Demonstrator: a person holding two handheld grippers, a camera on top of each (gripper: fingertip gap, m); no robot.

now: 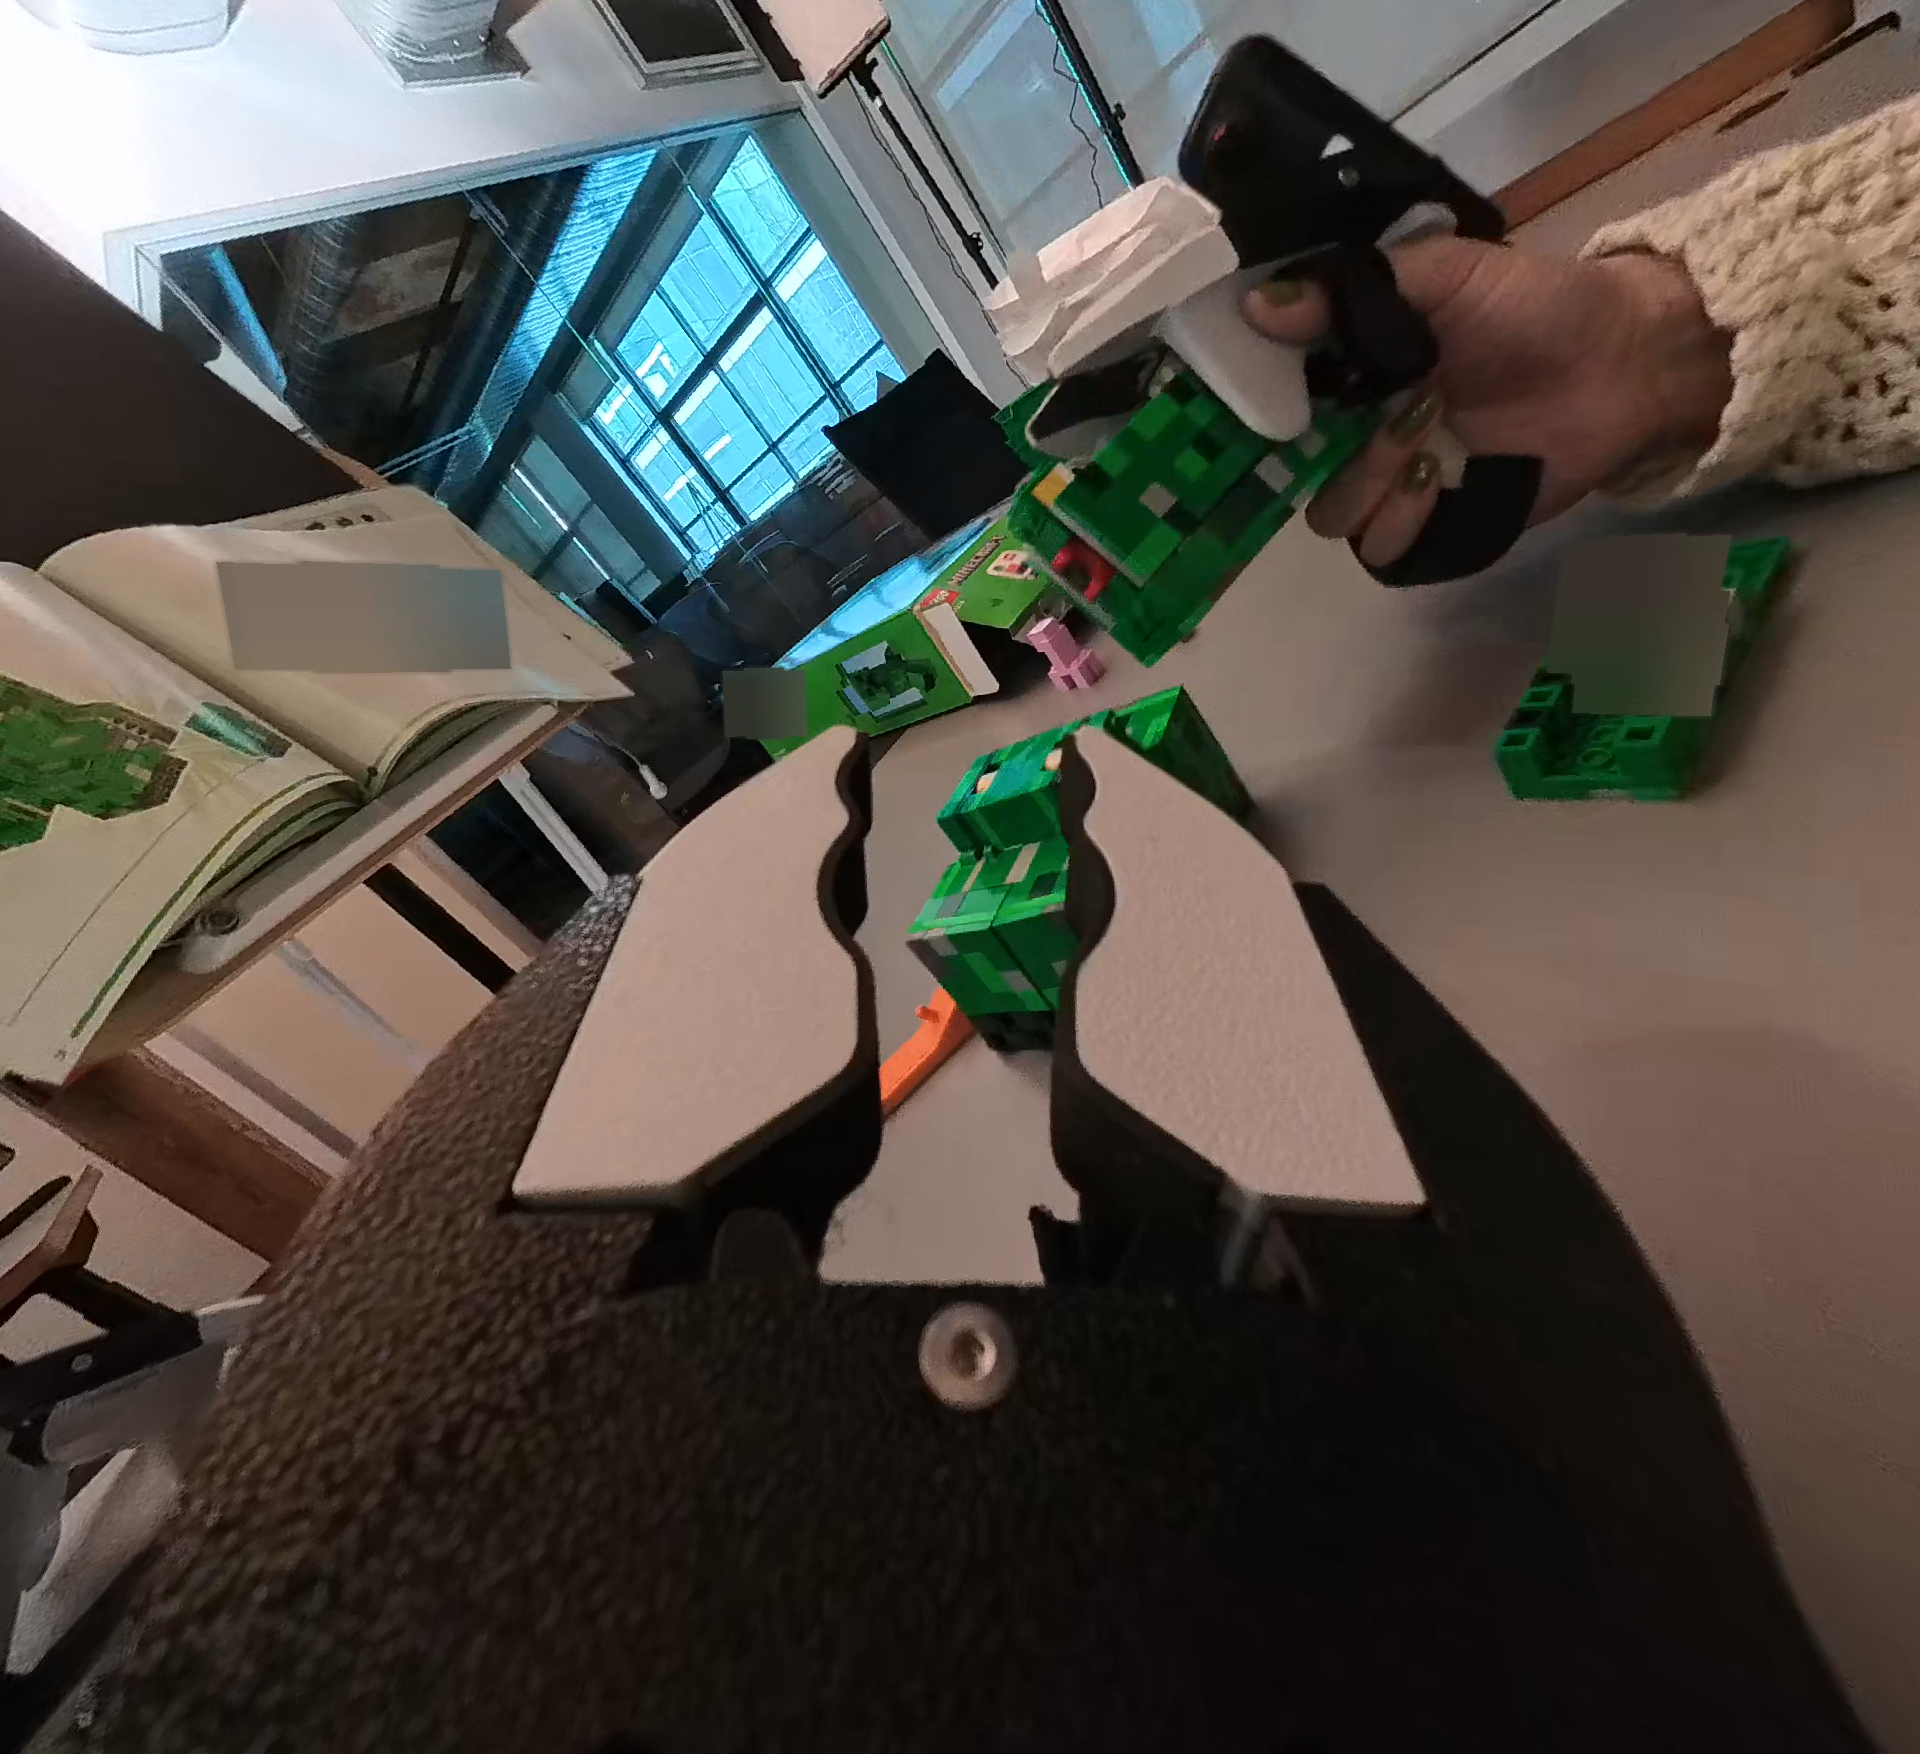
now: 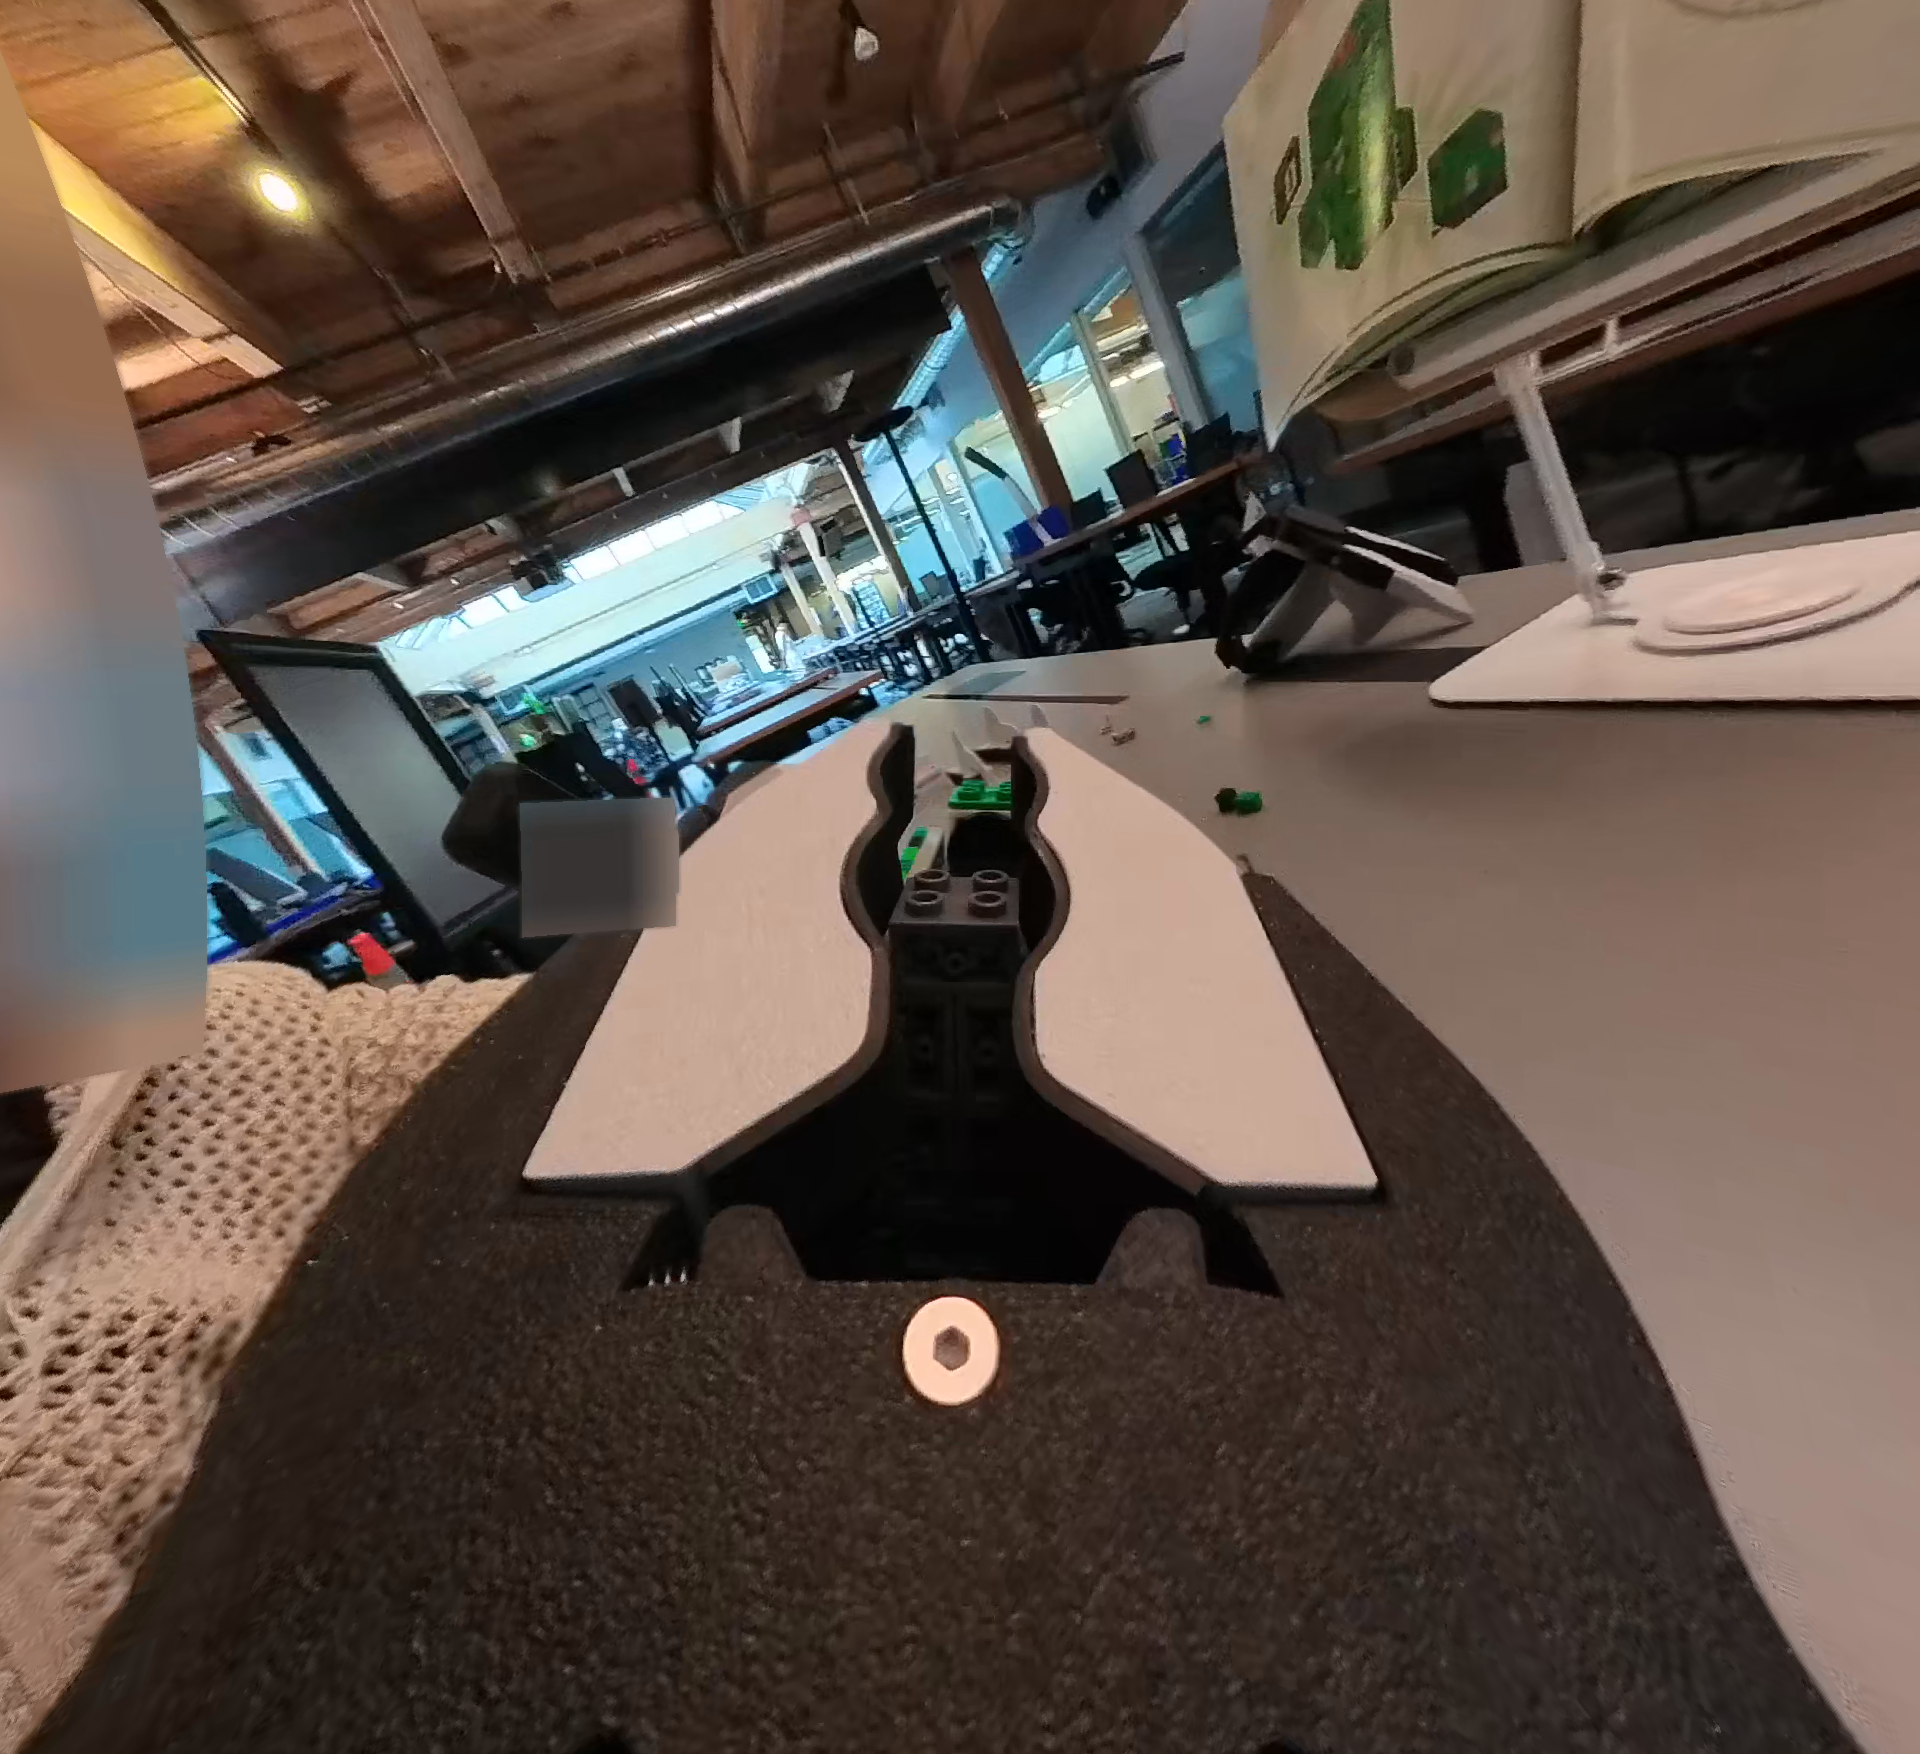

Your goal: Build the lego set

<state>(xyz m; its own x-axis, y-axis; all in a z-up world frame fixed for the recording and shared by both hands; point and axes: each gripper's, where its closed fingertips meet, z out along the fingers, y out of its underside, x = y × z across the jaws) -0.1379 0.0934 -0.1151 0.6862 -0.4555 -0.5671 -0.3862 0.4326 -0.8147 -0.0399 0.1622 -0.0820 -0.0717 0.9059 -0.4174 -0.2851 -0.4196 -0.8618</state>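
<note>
My left gripper (image 1: 966, 769) is open, low over the grey table (image 1: 1558, 1029). A small green brick sub-assembly (image 1: 992, 894) lies between its fingers, close to the right finger and clear of the left one. My right gripper (image 2: 961, 748) is shut on the large green build: in its own view only a dark grey studded core (image 2: 956, 915) shows between the jaws. In the left wrist view a hand holds the right gripper (image 1: 1153, 354) on the large green pixel-patterned build (image 1: 1174, 499), tilted above the table.
An open instruction booklet (image 1: 208, 717) sits on a raised stand at the left, its white base (image 2: 1662, 655) on the table. A green box (image 1: 894, 655), a pink figure (image 1: 1070, 655), an orange tool (image 1: 925, 1050), another green sub-assembly (image 1: 1600, 748) and loose green bits (image 2: 1236, 800) lie around. The gap from one gripper's tips to the other's is roughly 12 cm.
</note>
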